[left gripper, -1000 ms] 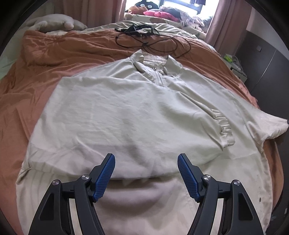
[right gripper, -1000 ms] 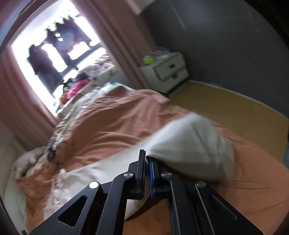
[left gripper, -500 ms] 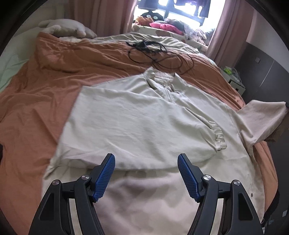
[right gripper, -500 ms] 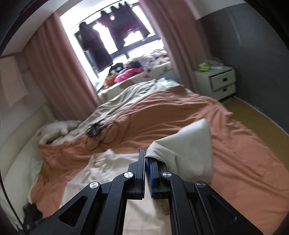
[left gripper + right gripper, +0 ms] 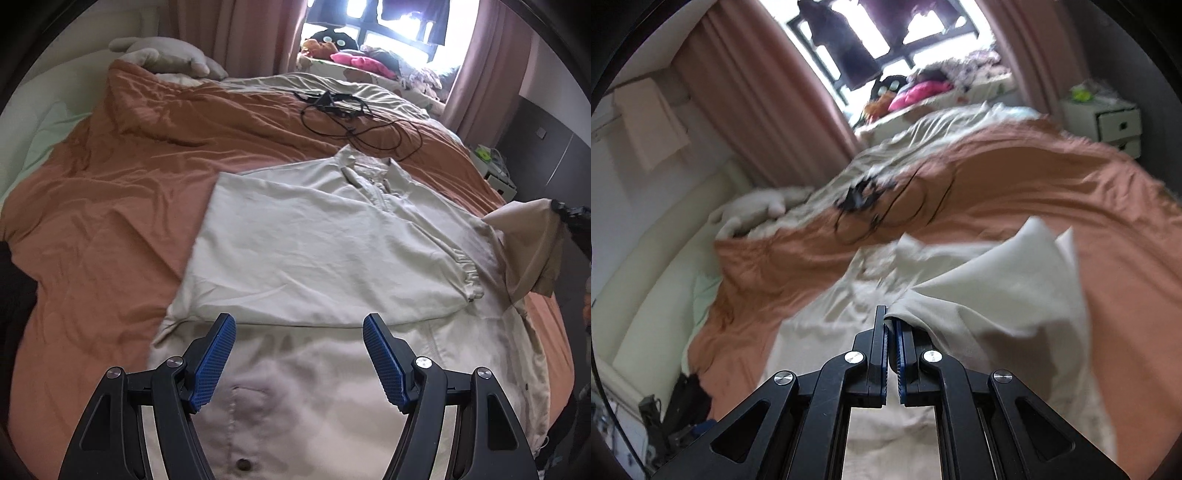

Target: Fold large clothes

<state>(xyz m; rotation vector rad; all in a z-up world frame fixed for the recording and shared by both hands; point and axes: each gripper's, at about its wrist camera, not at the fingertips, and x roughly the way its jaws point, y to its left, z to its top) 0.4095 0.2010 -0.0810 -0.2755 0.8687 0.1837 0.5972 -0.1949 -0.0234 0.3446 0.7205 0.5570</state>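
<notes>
A large cream jacket (image 5: 314,258) lies spread on the rust-orange bedspread (image 5: 110,192), collar toward the far end, its left side folded over the front. My left gripper (image 5: 299,354) hovers open above the jacket's lower front, with nothing between its blue pads. At the right edge the jacket's right sleeve (image 5: 528,251) is lifted off the bed. In the right wrist view my right gripper (image 5: 889,325) is shut on that sleeve (image 5: 997,295), which drapes to the right of the jaws. The view is blurred.
A tangle of black cable (image 5: 354,118) lies on the bedspread beyond the collar. A pale pillow (image 5: 162,61) sits at the head, soft toys and clothes on the window ledge (image 5: 351,55). A white bedside drawer unit (image 5: 1108,122) stands right of the bed.
The right gripper has swung left over the bed, carrying the sleeve up and inward. The left gripper has drawn back and risen, so more of the bed shows.
</notes>
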